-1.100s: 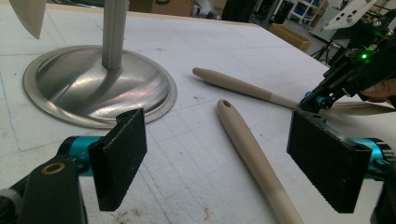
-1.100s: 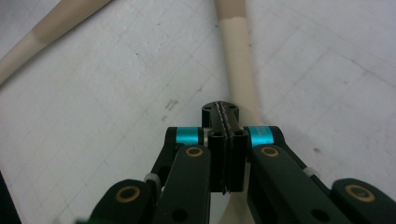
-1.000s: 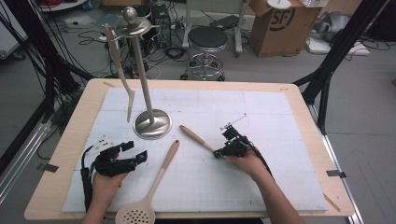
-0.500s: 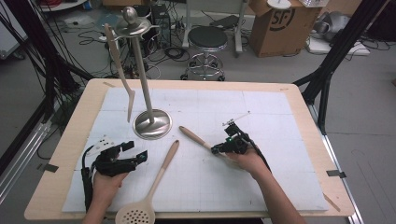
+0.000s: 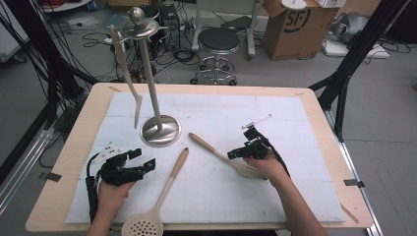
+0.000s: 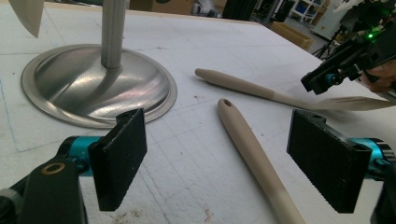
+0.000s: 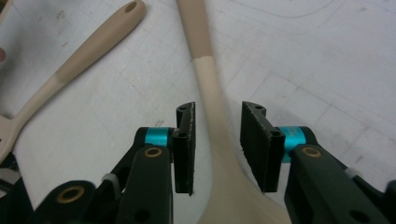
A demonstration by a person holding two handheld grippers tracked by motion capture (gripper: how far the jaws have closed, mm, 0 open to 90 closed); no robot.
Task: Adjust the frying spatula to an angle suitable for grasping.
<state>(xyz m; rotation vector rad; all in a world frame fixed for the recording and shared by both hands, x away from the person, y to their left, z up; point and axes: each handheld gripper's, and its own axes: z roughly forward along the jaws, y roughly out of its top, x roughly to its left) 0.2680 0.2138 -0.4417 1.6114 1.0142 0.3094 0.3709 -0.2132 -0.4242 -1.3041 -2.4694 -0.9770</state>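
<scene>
Spatula (image 7: 212,93) between right gripper's (image 7: 217,144) fingers

Metal stand (image 5: 160,129) at the table's (image 5: 314,103) back left, slotted spoon (image 5: 156,204) before it, spatula (image 5: 223,156) to the right.

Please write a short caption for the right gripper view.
Right gripper, jaws just opening, straddles a beige utensil's neck on the white mat.
</scene>
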